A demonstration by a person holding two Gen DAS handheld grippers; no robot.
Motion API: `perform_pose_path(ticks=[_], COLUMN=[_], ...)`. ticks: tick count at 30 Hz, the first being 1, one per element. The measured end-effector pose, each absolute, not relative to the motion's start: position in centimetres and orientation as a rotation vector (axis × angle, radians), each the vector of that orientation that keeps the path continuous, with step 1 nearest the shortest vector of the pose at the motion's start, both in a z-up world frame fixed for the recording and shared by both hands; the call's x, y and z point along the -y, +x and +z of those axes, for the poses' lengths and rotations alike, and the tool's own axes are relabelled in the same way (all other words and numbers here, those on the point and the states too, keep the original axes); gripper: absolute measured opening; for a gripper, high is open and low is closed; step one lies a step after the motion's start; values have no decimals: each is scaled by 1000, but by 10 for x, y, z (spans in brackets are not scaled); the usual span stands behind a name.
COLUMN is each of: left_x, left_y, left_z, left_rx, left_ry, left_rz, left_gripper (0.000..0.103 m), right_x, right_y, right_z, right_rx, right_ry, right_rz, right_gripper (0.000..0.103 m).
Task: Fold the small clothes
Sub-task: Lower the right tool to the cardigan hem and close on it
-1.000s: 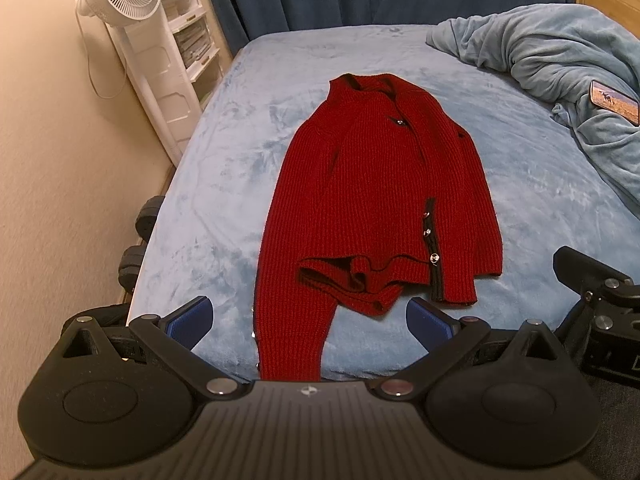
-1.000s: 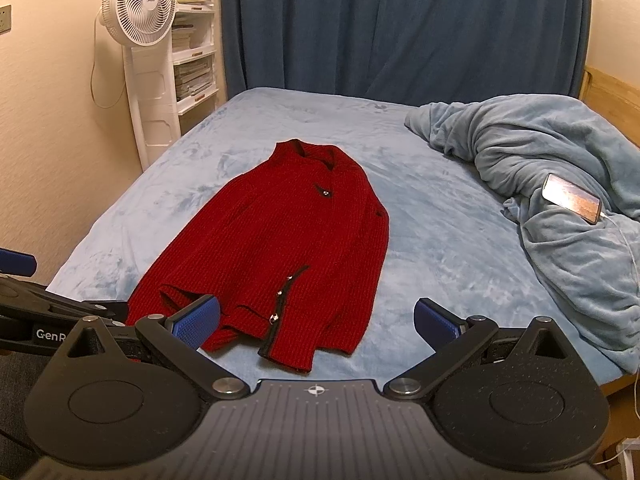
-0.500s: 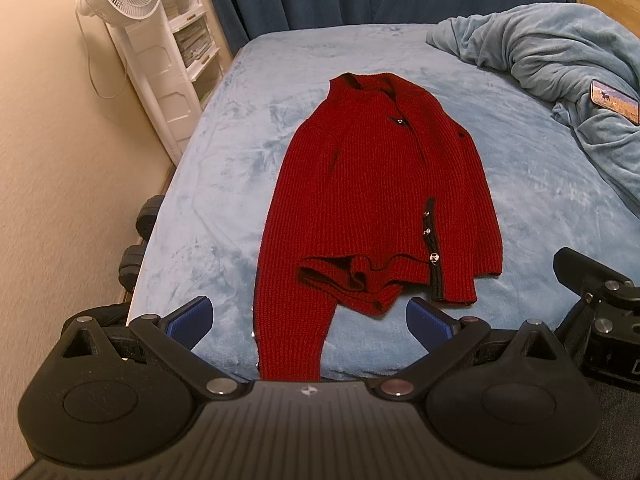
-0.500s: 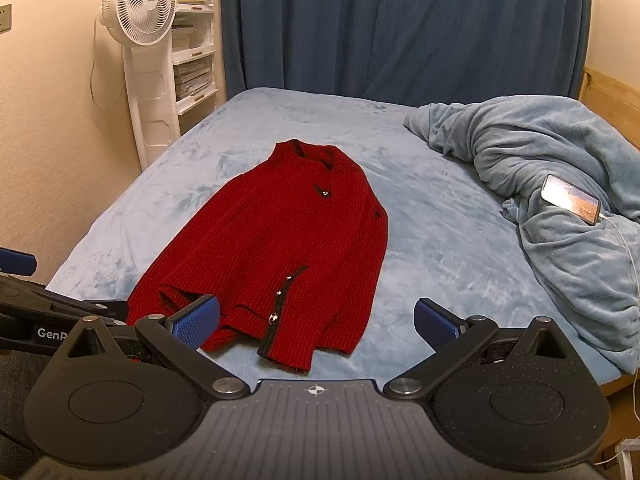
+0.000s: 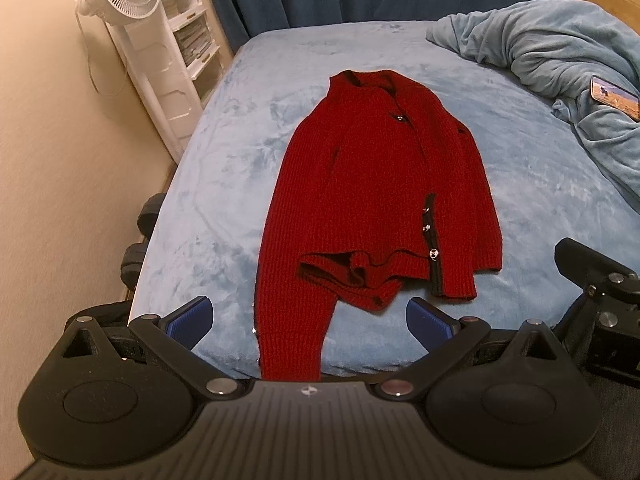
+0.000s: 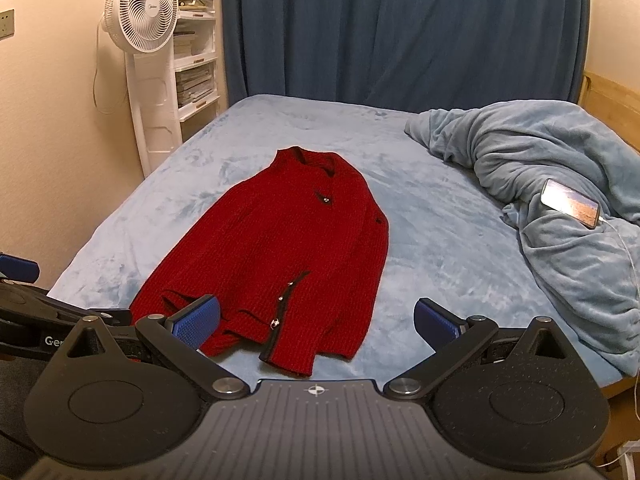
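Observation:
A red knit cardigan [image 5: 380,196] [image 6: 288,256] with black trim and small metal buttons lies on the light blue bed, collar at the far end. Its hem is rumpled and partly turned up, and one sleeve hangs over the near bed edge. My left gripper [image 5: 310,322] is open, hovering just before the near edge with the hanging sleeve between its blue pads. My right gripper [image 6: 318,322] is open too, held off the near edge with the cardigan's hem ahead of it. Neither gripper touches the cloth. Part of the right gripper shows at the left wrist view's right edge.
A crumpled blue blanket [image 6: 560,208] is heaped on the bed's right side with a phone [image 6: 571,202] on top. A white standing fan [image 6: 140,12] and a shelf unit [image 6: 196,68] stand left of the bed. Dark blue curtains [image 6: 400,28] hang behind it.

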State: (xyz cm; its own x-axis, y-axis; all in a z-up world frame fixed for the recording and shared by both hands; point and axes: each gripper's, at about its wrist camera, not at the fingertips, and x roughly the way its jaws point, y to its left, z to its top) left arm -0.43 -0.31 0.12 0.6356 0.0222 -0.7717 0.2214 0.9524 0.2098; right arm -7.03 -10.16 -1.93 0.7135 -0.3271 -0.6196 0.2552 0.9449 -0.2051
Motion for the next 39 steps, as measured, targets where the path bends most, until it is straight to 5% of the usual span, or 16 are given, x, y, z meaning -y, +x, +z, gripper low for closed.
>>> perform_pose_path(ticks=[28, 39], left_x=[-11, -71], left_y=[30, 202], left_z=[-24, -74], left_rx=[-984, -944], left_ry=[235, 167], left_rz=[-98, 149], left_gripper=[103, 103], right_x=[128, 258], right_y=[-42, 157], right_z=[-36, -111], right_rx=[-757, -861], right_ry=[-59, 92], right_rz=[-351, -423], right_gripper=[102, 102])
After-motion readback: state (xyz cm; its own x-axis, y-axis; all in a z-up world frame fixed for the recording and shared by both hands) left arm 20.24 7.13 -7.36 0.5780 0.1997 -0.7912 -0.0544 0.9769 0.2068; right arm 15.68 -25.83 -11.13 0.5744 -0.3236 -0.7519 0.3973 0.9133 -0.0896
